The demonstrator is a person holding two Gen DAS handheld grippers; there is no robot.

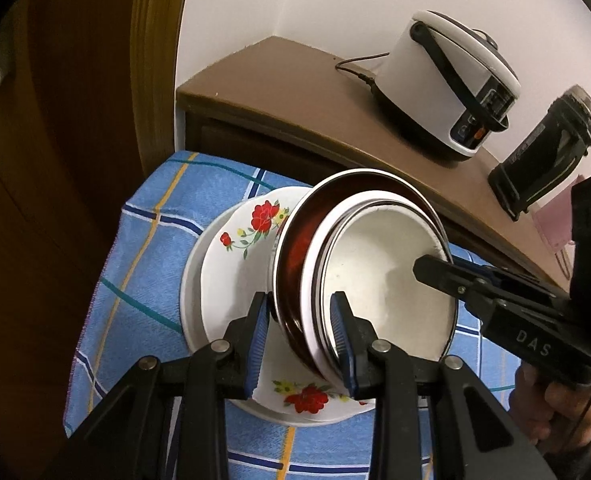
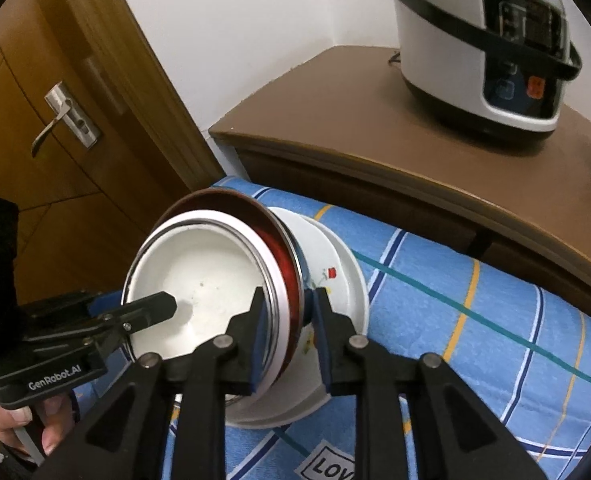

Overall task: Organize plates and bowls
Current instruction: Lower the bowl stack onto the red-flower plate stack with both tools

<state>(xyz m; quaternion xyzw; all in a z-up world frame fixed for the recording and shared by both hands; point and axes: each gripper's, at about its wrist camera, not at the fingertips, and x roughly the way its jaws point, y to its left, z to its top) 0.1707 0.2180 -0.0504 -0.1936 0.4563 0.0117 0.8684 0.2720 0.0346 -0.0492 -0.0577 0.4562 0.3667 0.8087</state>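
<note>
Nesting largely complete: white bowl (image 1: 391, 280) sits inside red bowl (image 1: 295, 256), tilted on floral plates (image 1: 235, 248) atop blue checked cloth (image 1: 135, 280). Left gripper (image 1: 301, 344) fingers and right gripper (image 2: 289, 340) fingers, both narrowly apart, clamp the bowl rims; levelling remains

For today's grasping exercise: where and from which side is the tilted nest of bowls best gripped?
Grip the rims, at opposite edges. The nest of bowls leans on the flowered plate, exposing its stacked edges; the left hand-held gripper and right hand-held gripper already straddle them from both sides.
</note>
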